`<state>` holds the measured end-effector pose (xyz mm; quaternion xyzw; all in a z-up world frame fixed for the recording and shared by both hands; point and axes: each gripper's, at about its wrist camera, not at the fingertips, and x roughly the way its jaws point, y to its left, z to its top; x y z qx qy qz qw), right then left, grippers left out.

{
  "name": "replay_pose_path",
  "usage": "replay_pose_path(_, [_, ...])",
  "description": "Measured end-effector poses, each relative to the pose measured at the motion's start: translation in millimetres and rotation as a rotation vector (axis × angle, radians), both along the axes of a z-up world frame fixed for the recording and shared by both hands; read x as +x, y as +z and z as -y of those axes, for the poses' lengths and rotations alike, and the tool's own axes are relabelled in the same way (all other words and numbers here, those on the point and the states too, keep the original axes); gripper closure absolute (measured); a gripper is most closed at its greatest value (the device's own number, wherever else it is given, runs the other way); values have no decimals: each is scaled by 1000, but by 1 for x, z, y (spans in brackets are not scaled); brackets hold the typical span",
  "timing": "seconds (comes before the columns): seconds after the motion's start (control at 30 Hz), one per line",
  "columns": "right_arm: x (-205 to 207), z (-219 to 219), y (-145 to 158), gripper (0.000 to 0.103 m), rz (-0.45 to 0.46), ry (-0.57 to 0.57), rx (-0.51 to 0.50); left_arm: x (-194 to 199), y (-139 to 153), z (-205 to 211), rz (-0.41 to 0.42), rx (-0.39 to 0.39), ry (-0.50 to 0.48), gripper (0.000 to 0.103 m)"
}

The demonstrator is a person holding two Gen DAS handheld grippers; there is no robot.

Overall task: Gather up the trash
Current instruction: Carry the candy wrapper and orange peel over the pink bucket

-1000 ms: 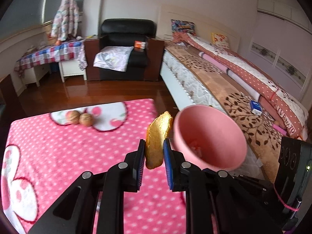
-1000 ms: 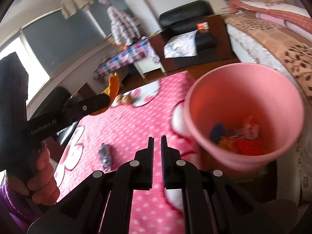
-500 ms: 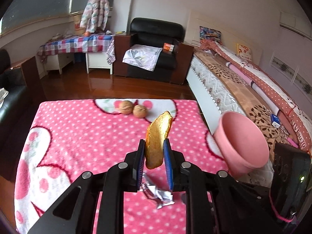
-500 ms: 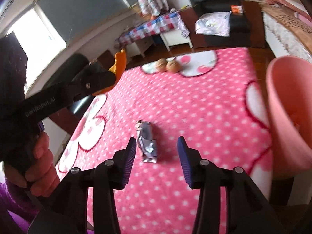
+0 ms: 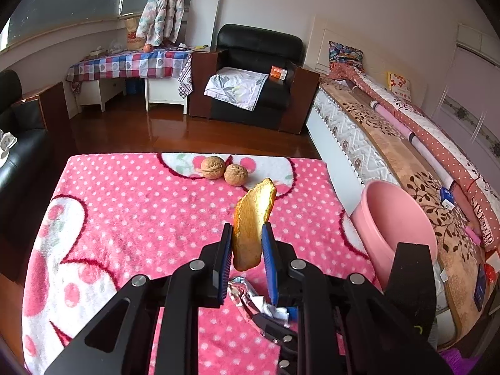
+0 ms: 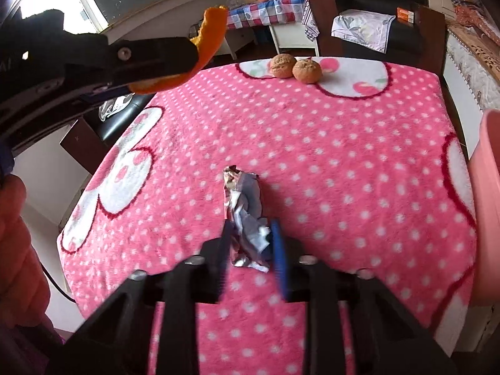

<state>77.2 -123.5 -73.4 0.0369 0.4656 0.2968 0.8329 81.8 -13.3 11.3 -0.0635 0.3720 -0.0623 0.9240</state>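
Wrapper [image 6: 245, 218], a crumpled silver foil piece, lies on the counter [image 6: 343, 162], which is covered with a pink polka-dot blanket. The right gripper [image 6: 250, 250] has its blue-padded fingers [image 6: 279, 250] apart, one on each side of the wrapper's near end; whether the pads touch the foil cannot be told, as the view is blurred there. In the left wrist view the same wrapper [image 5: 250, 297] shows low between the gripper bodies.

The left gripper [image 5: 247, 243] is raised above the counter [image 5: 140, 212], its fingers [image 5: 227, 247] clamped on an orange peel [image 5: 253, 222] that stands upright between them. From the right wrist view the peel [image 6: 206, 43] sticks out past the left gripper's tip at upper left.

A pink bin [image 5: 397, 228] stands just beside the counter's right edge, between it and the bed [image 5: 406, 143]; only its rim [image 6: 490, 187] shows in the right wrist view.

Two walnuts [image 6: 295, 67] sit touching each other at the counter's far edge, well apart from the wrapper. Beyond them are a black armchair [image 5: 259, 72] and a table with a checked cloth [image 5: 131, 65].
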Motion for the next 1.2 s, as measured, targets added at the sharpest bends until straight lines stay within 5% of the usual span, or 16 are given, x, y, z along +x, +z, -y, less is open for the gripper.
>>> replay_pose_path(0.27, [-6, 39, 14, 87, 54, -107, 44, 3, 3, 22, 3, 16, -20, 85])
replay_pose_path(0.7, [-15, 159, 38, 87, 123, -450, 117, 12, 11, 86, 26, 50, -113, 85])
replay_pose_path(1.2, [-24, 238, 41, 87, 168, -653, 120, 24, 5, 158, 23, 95, -217, 85])
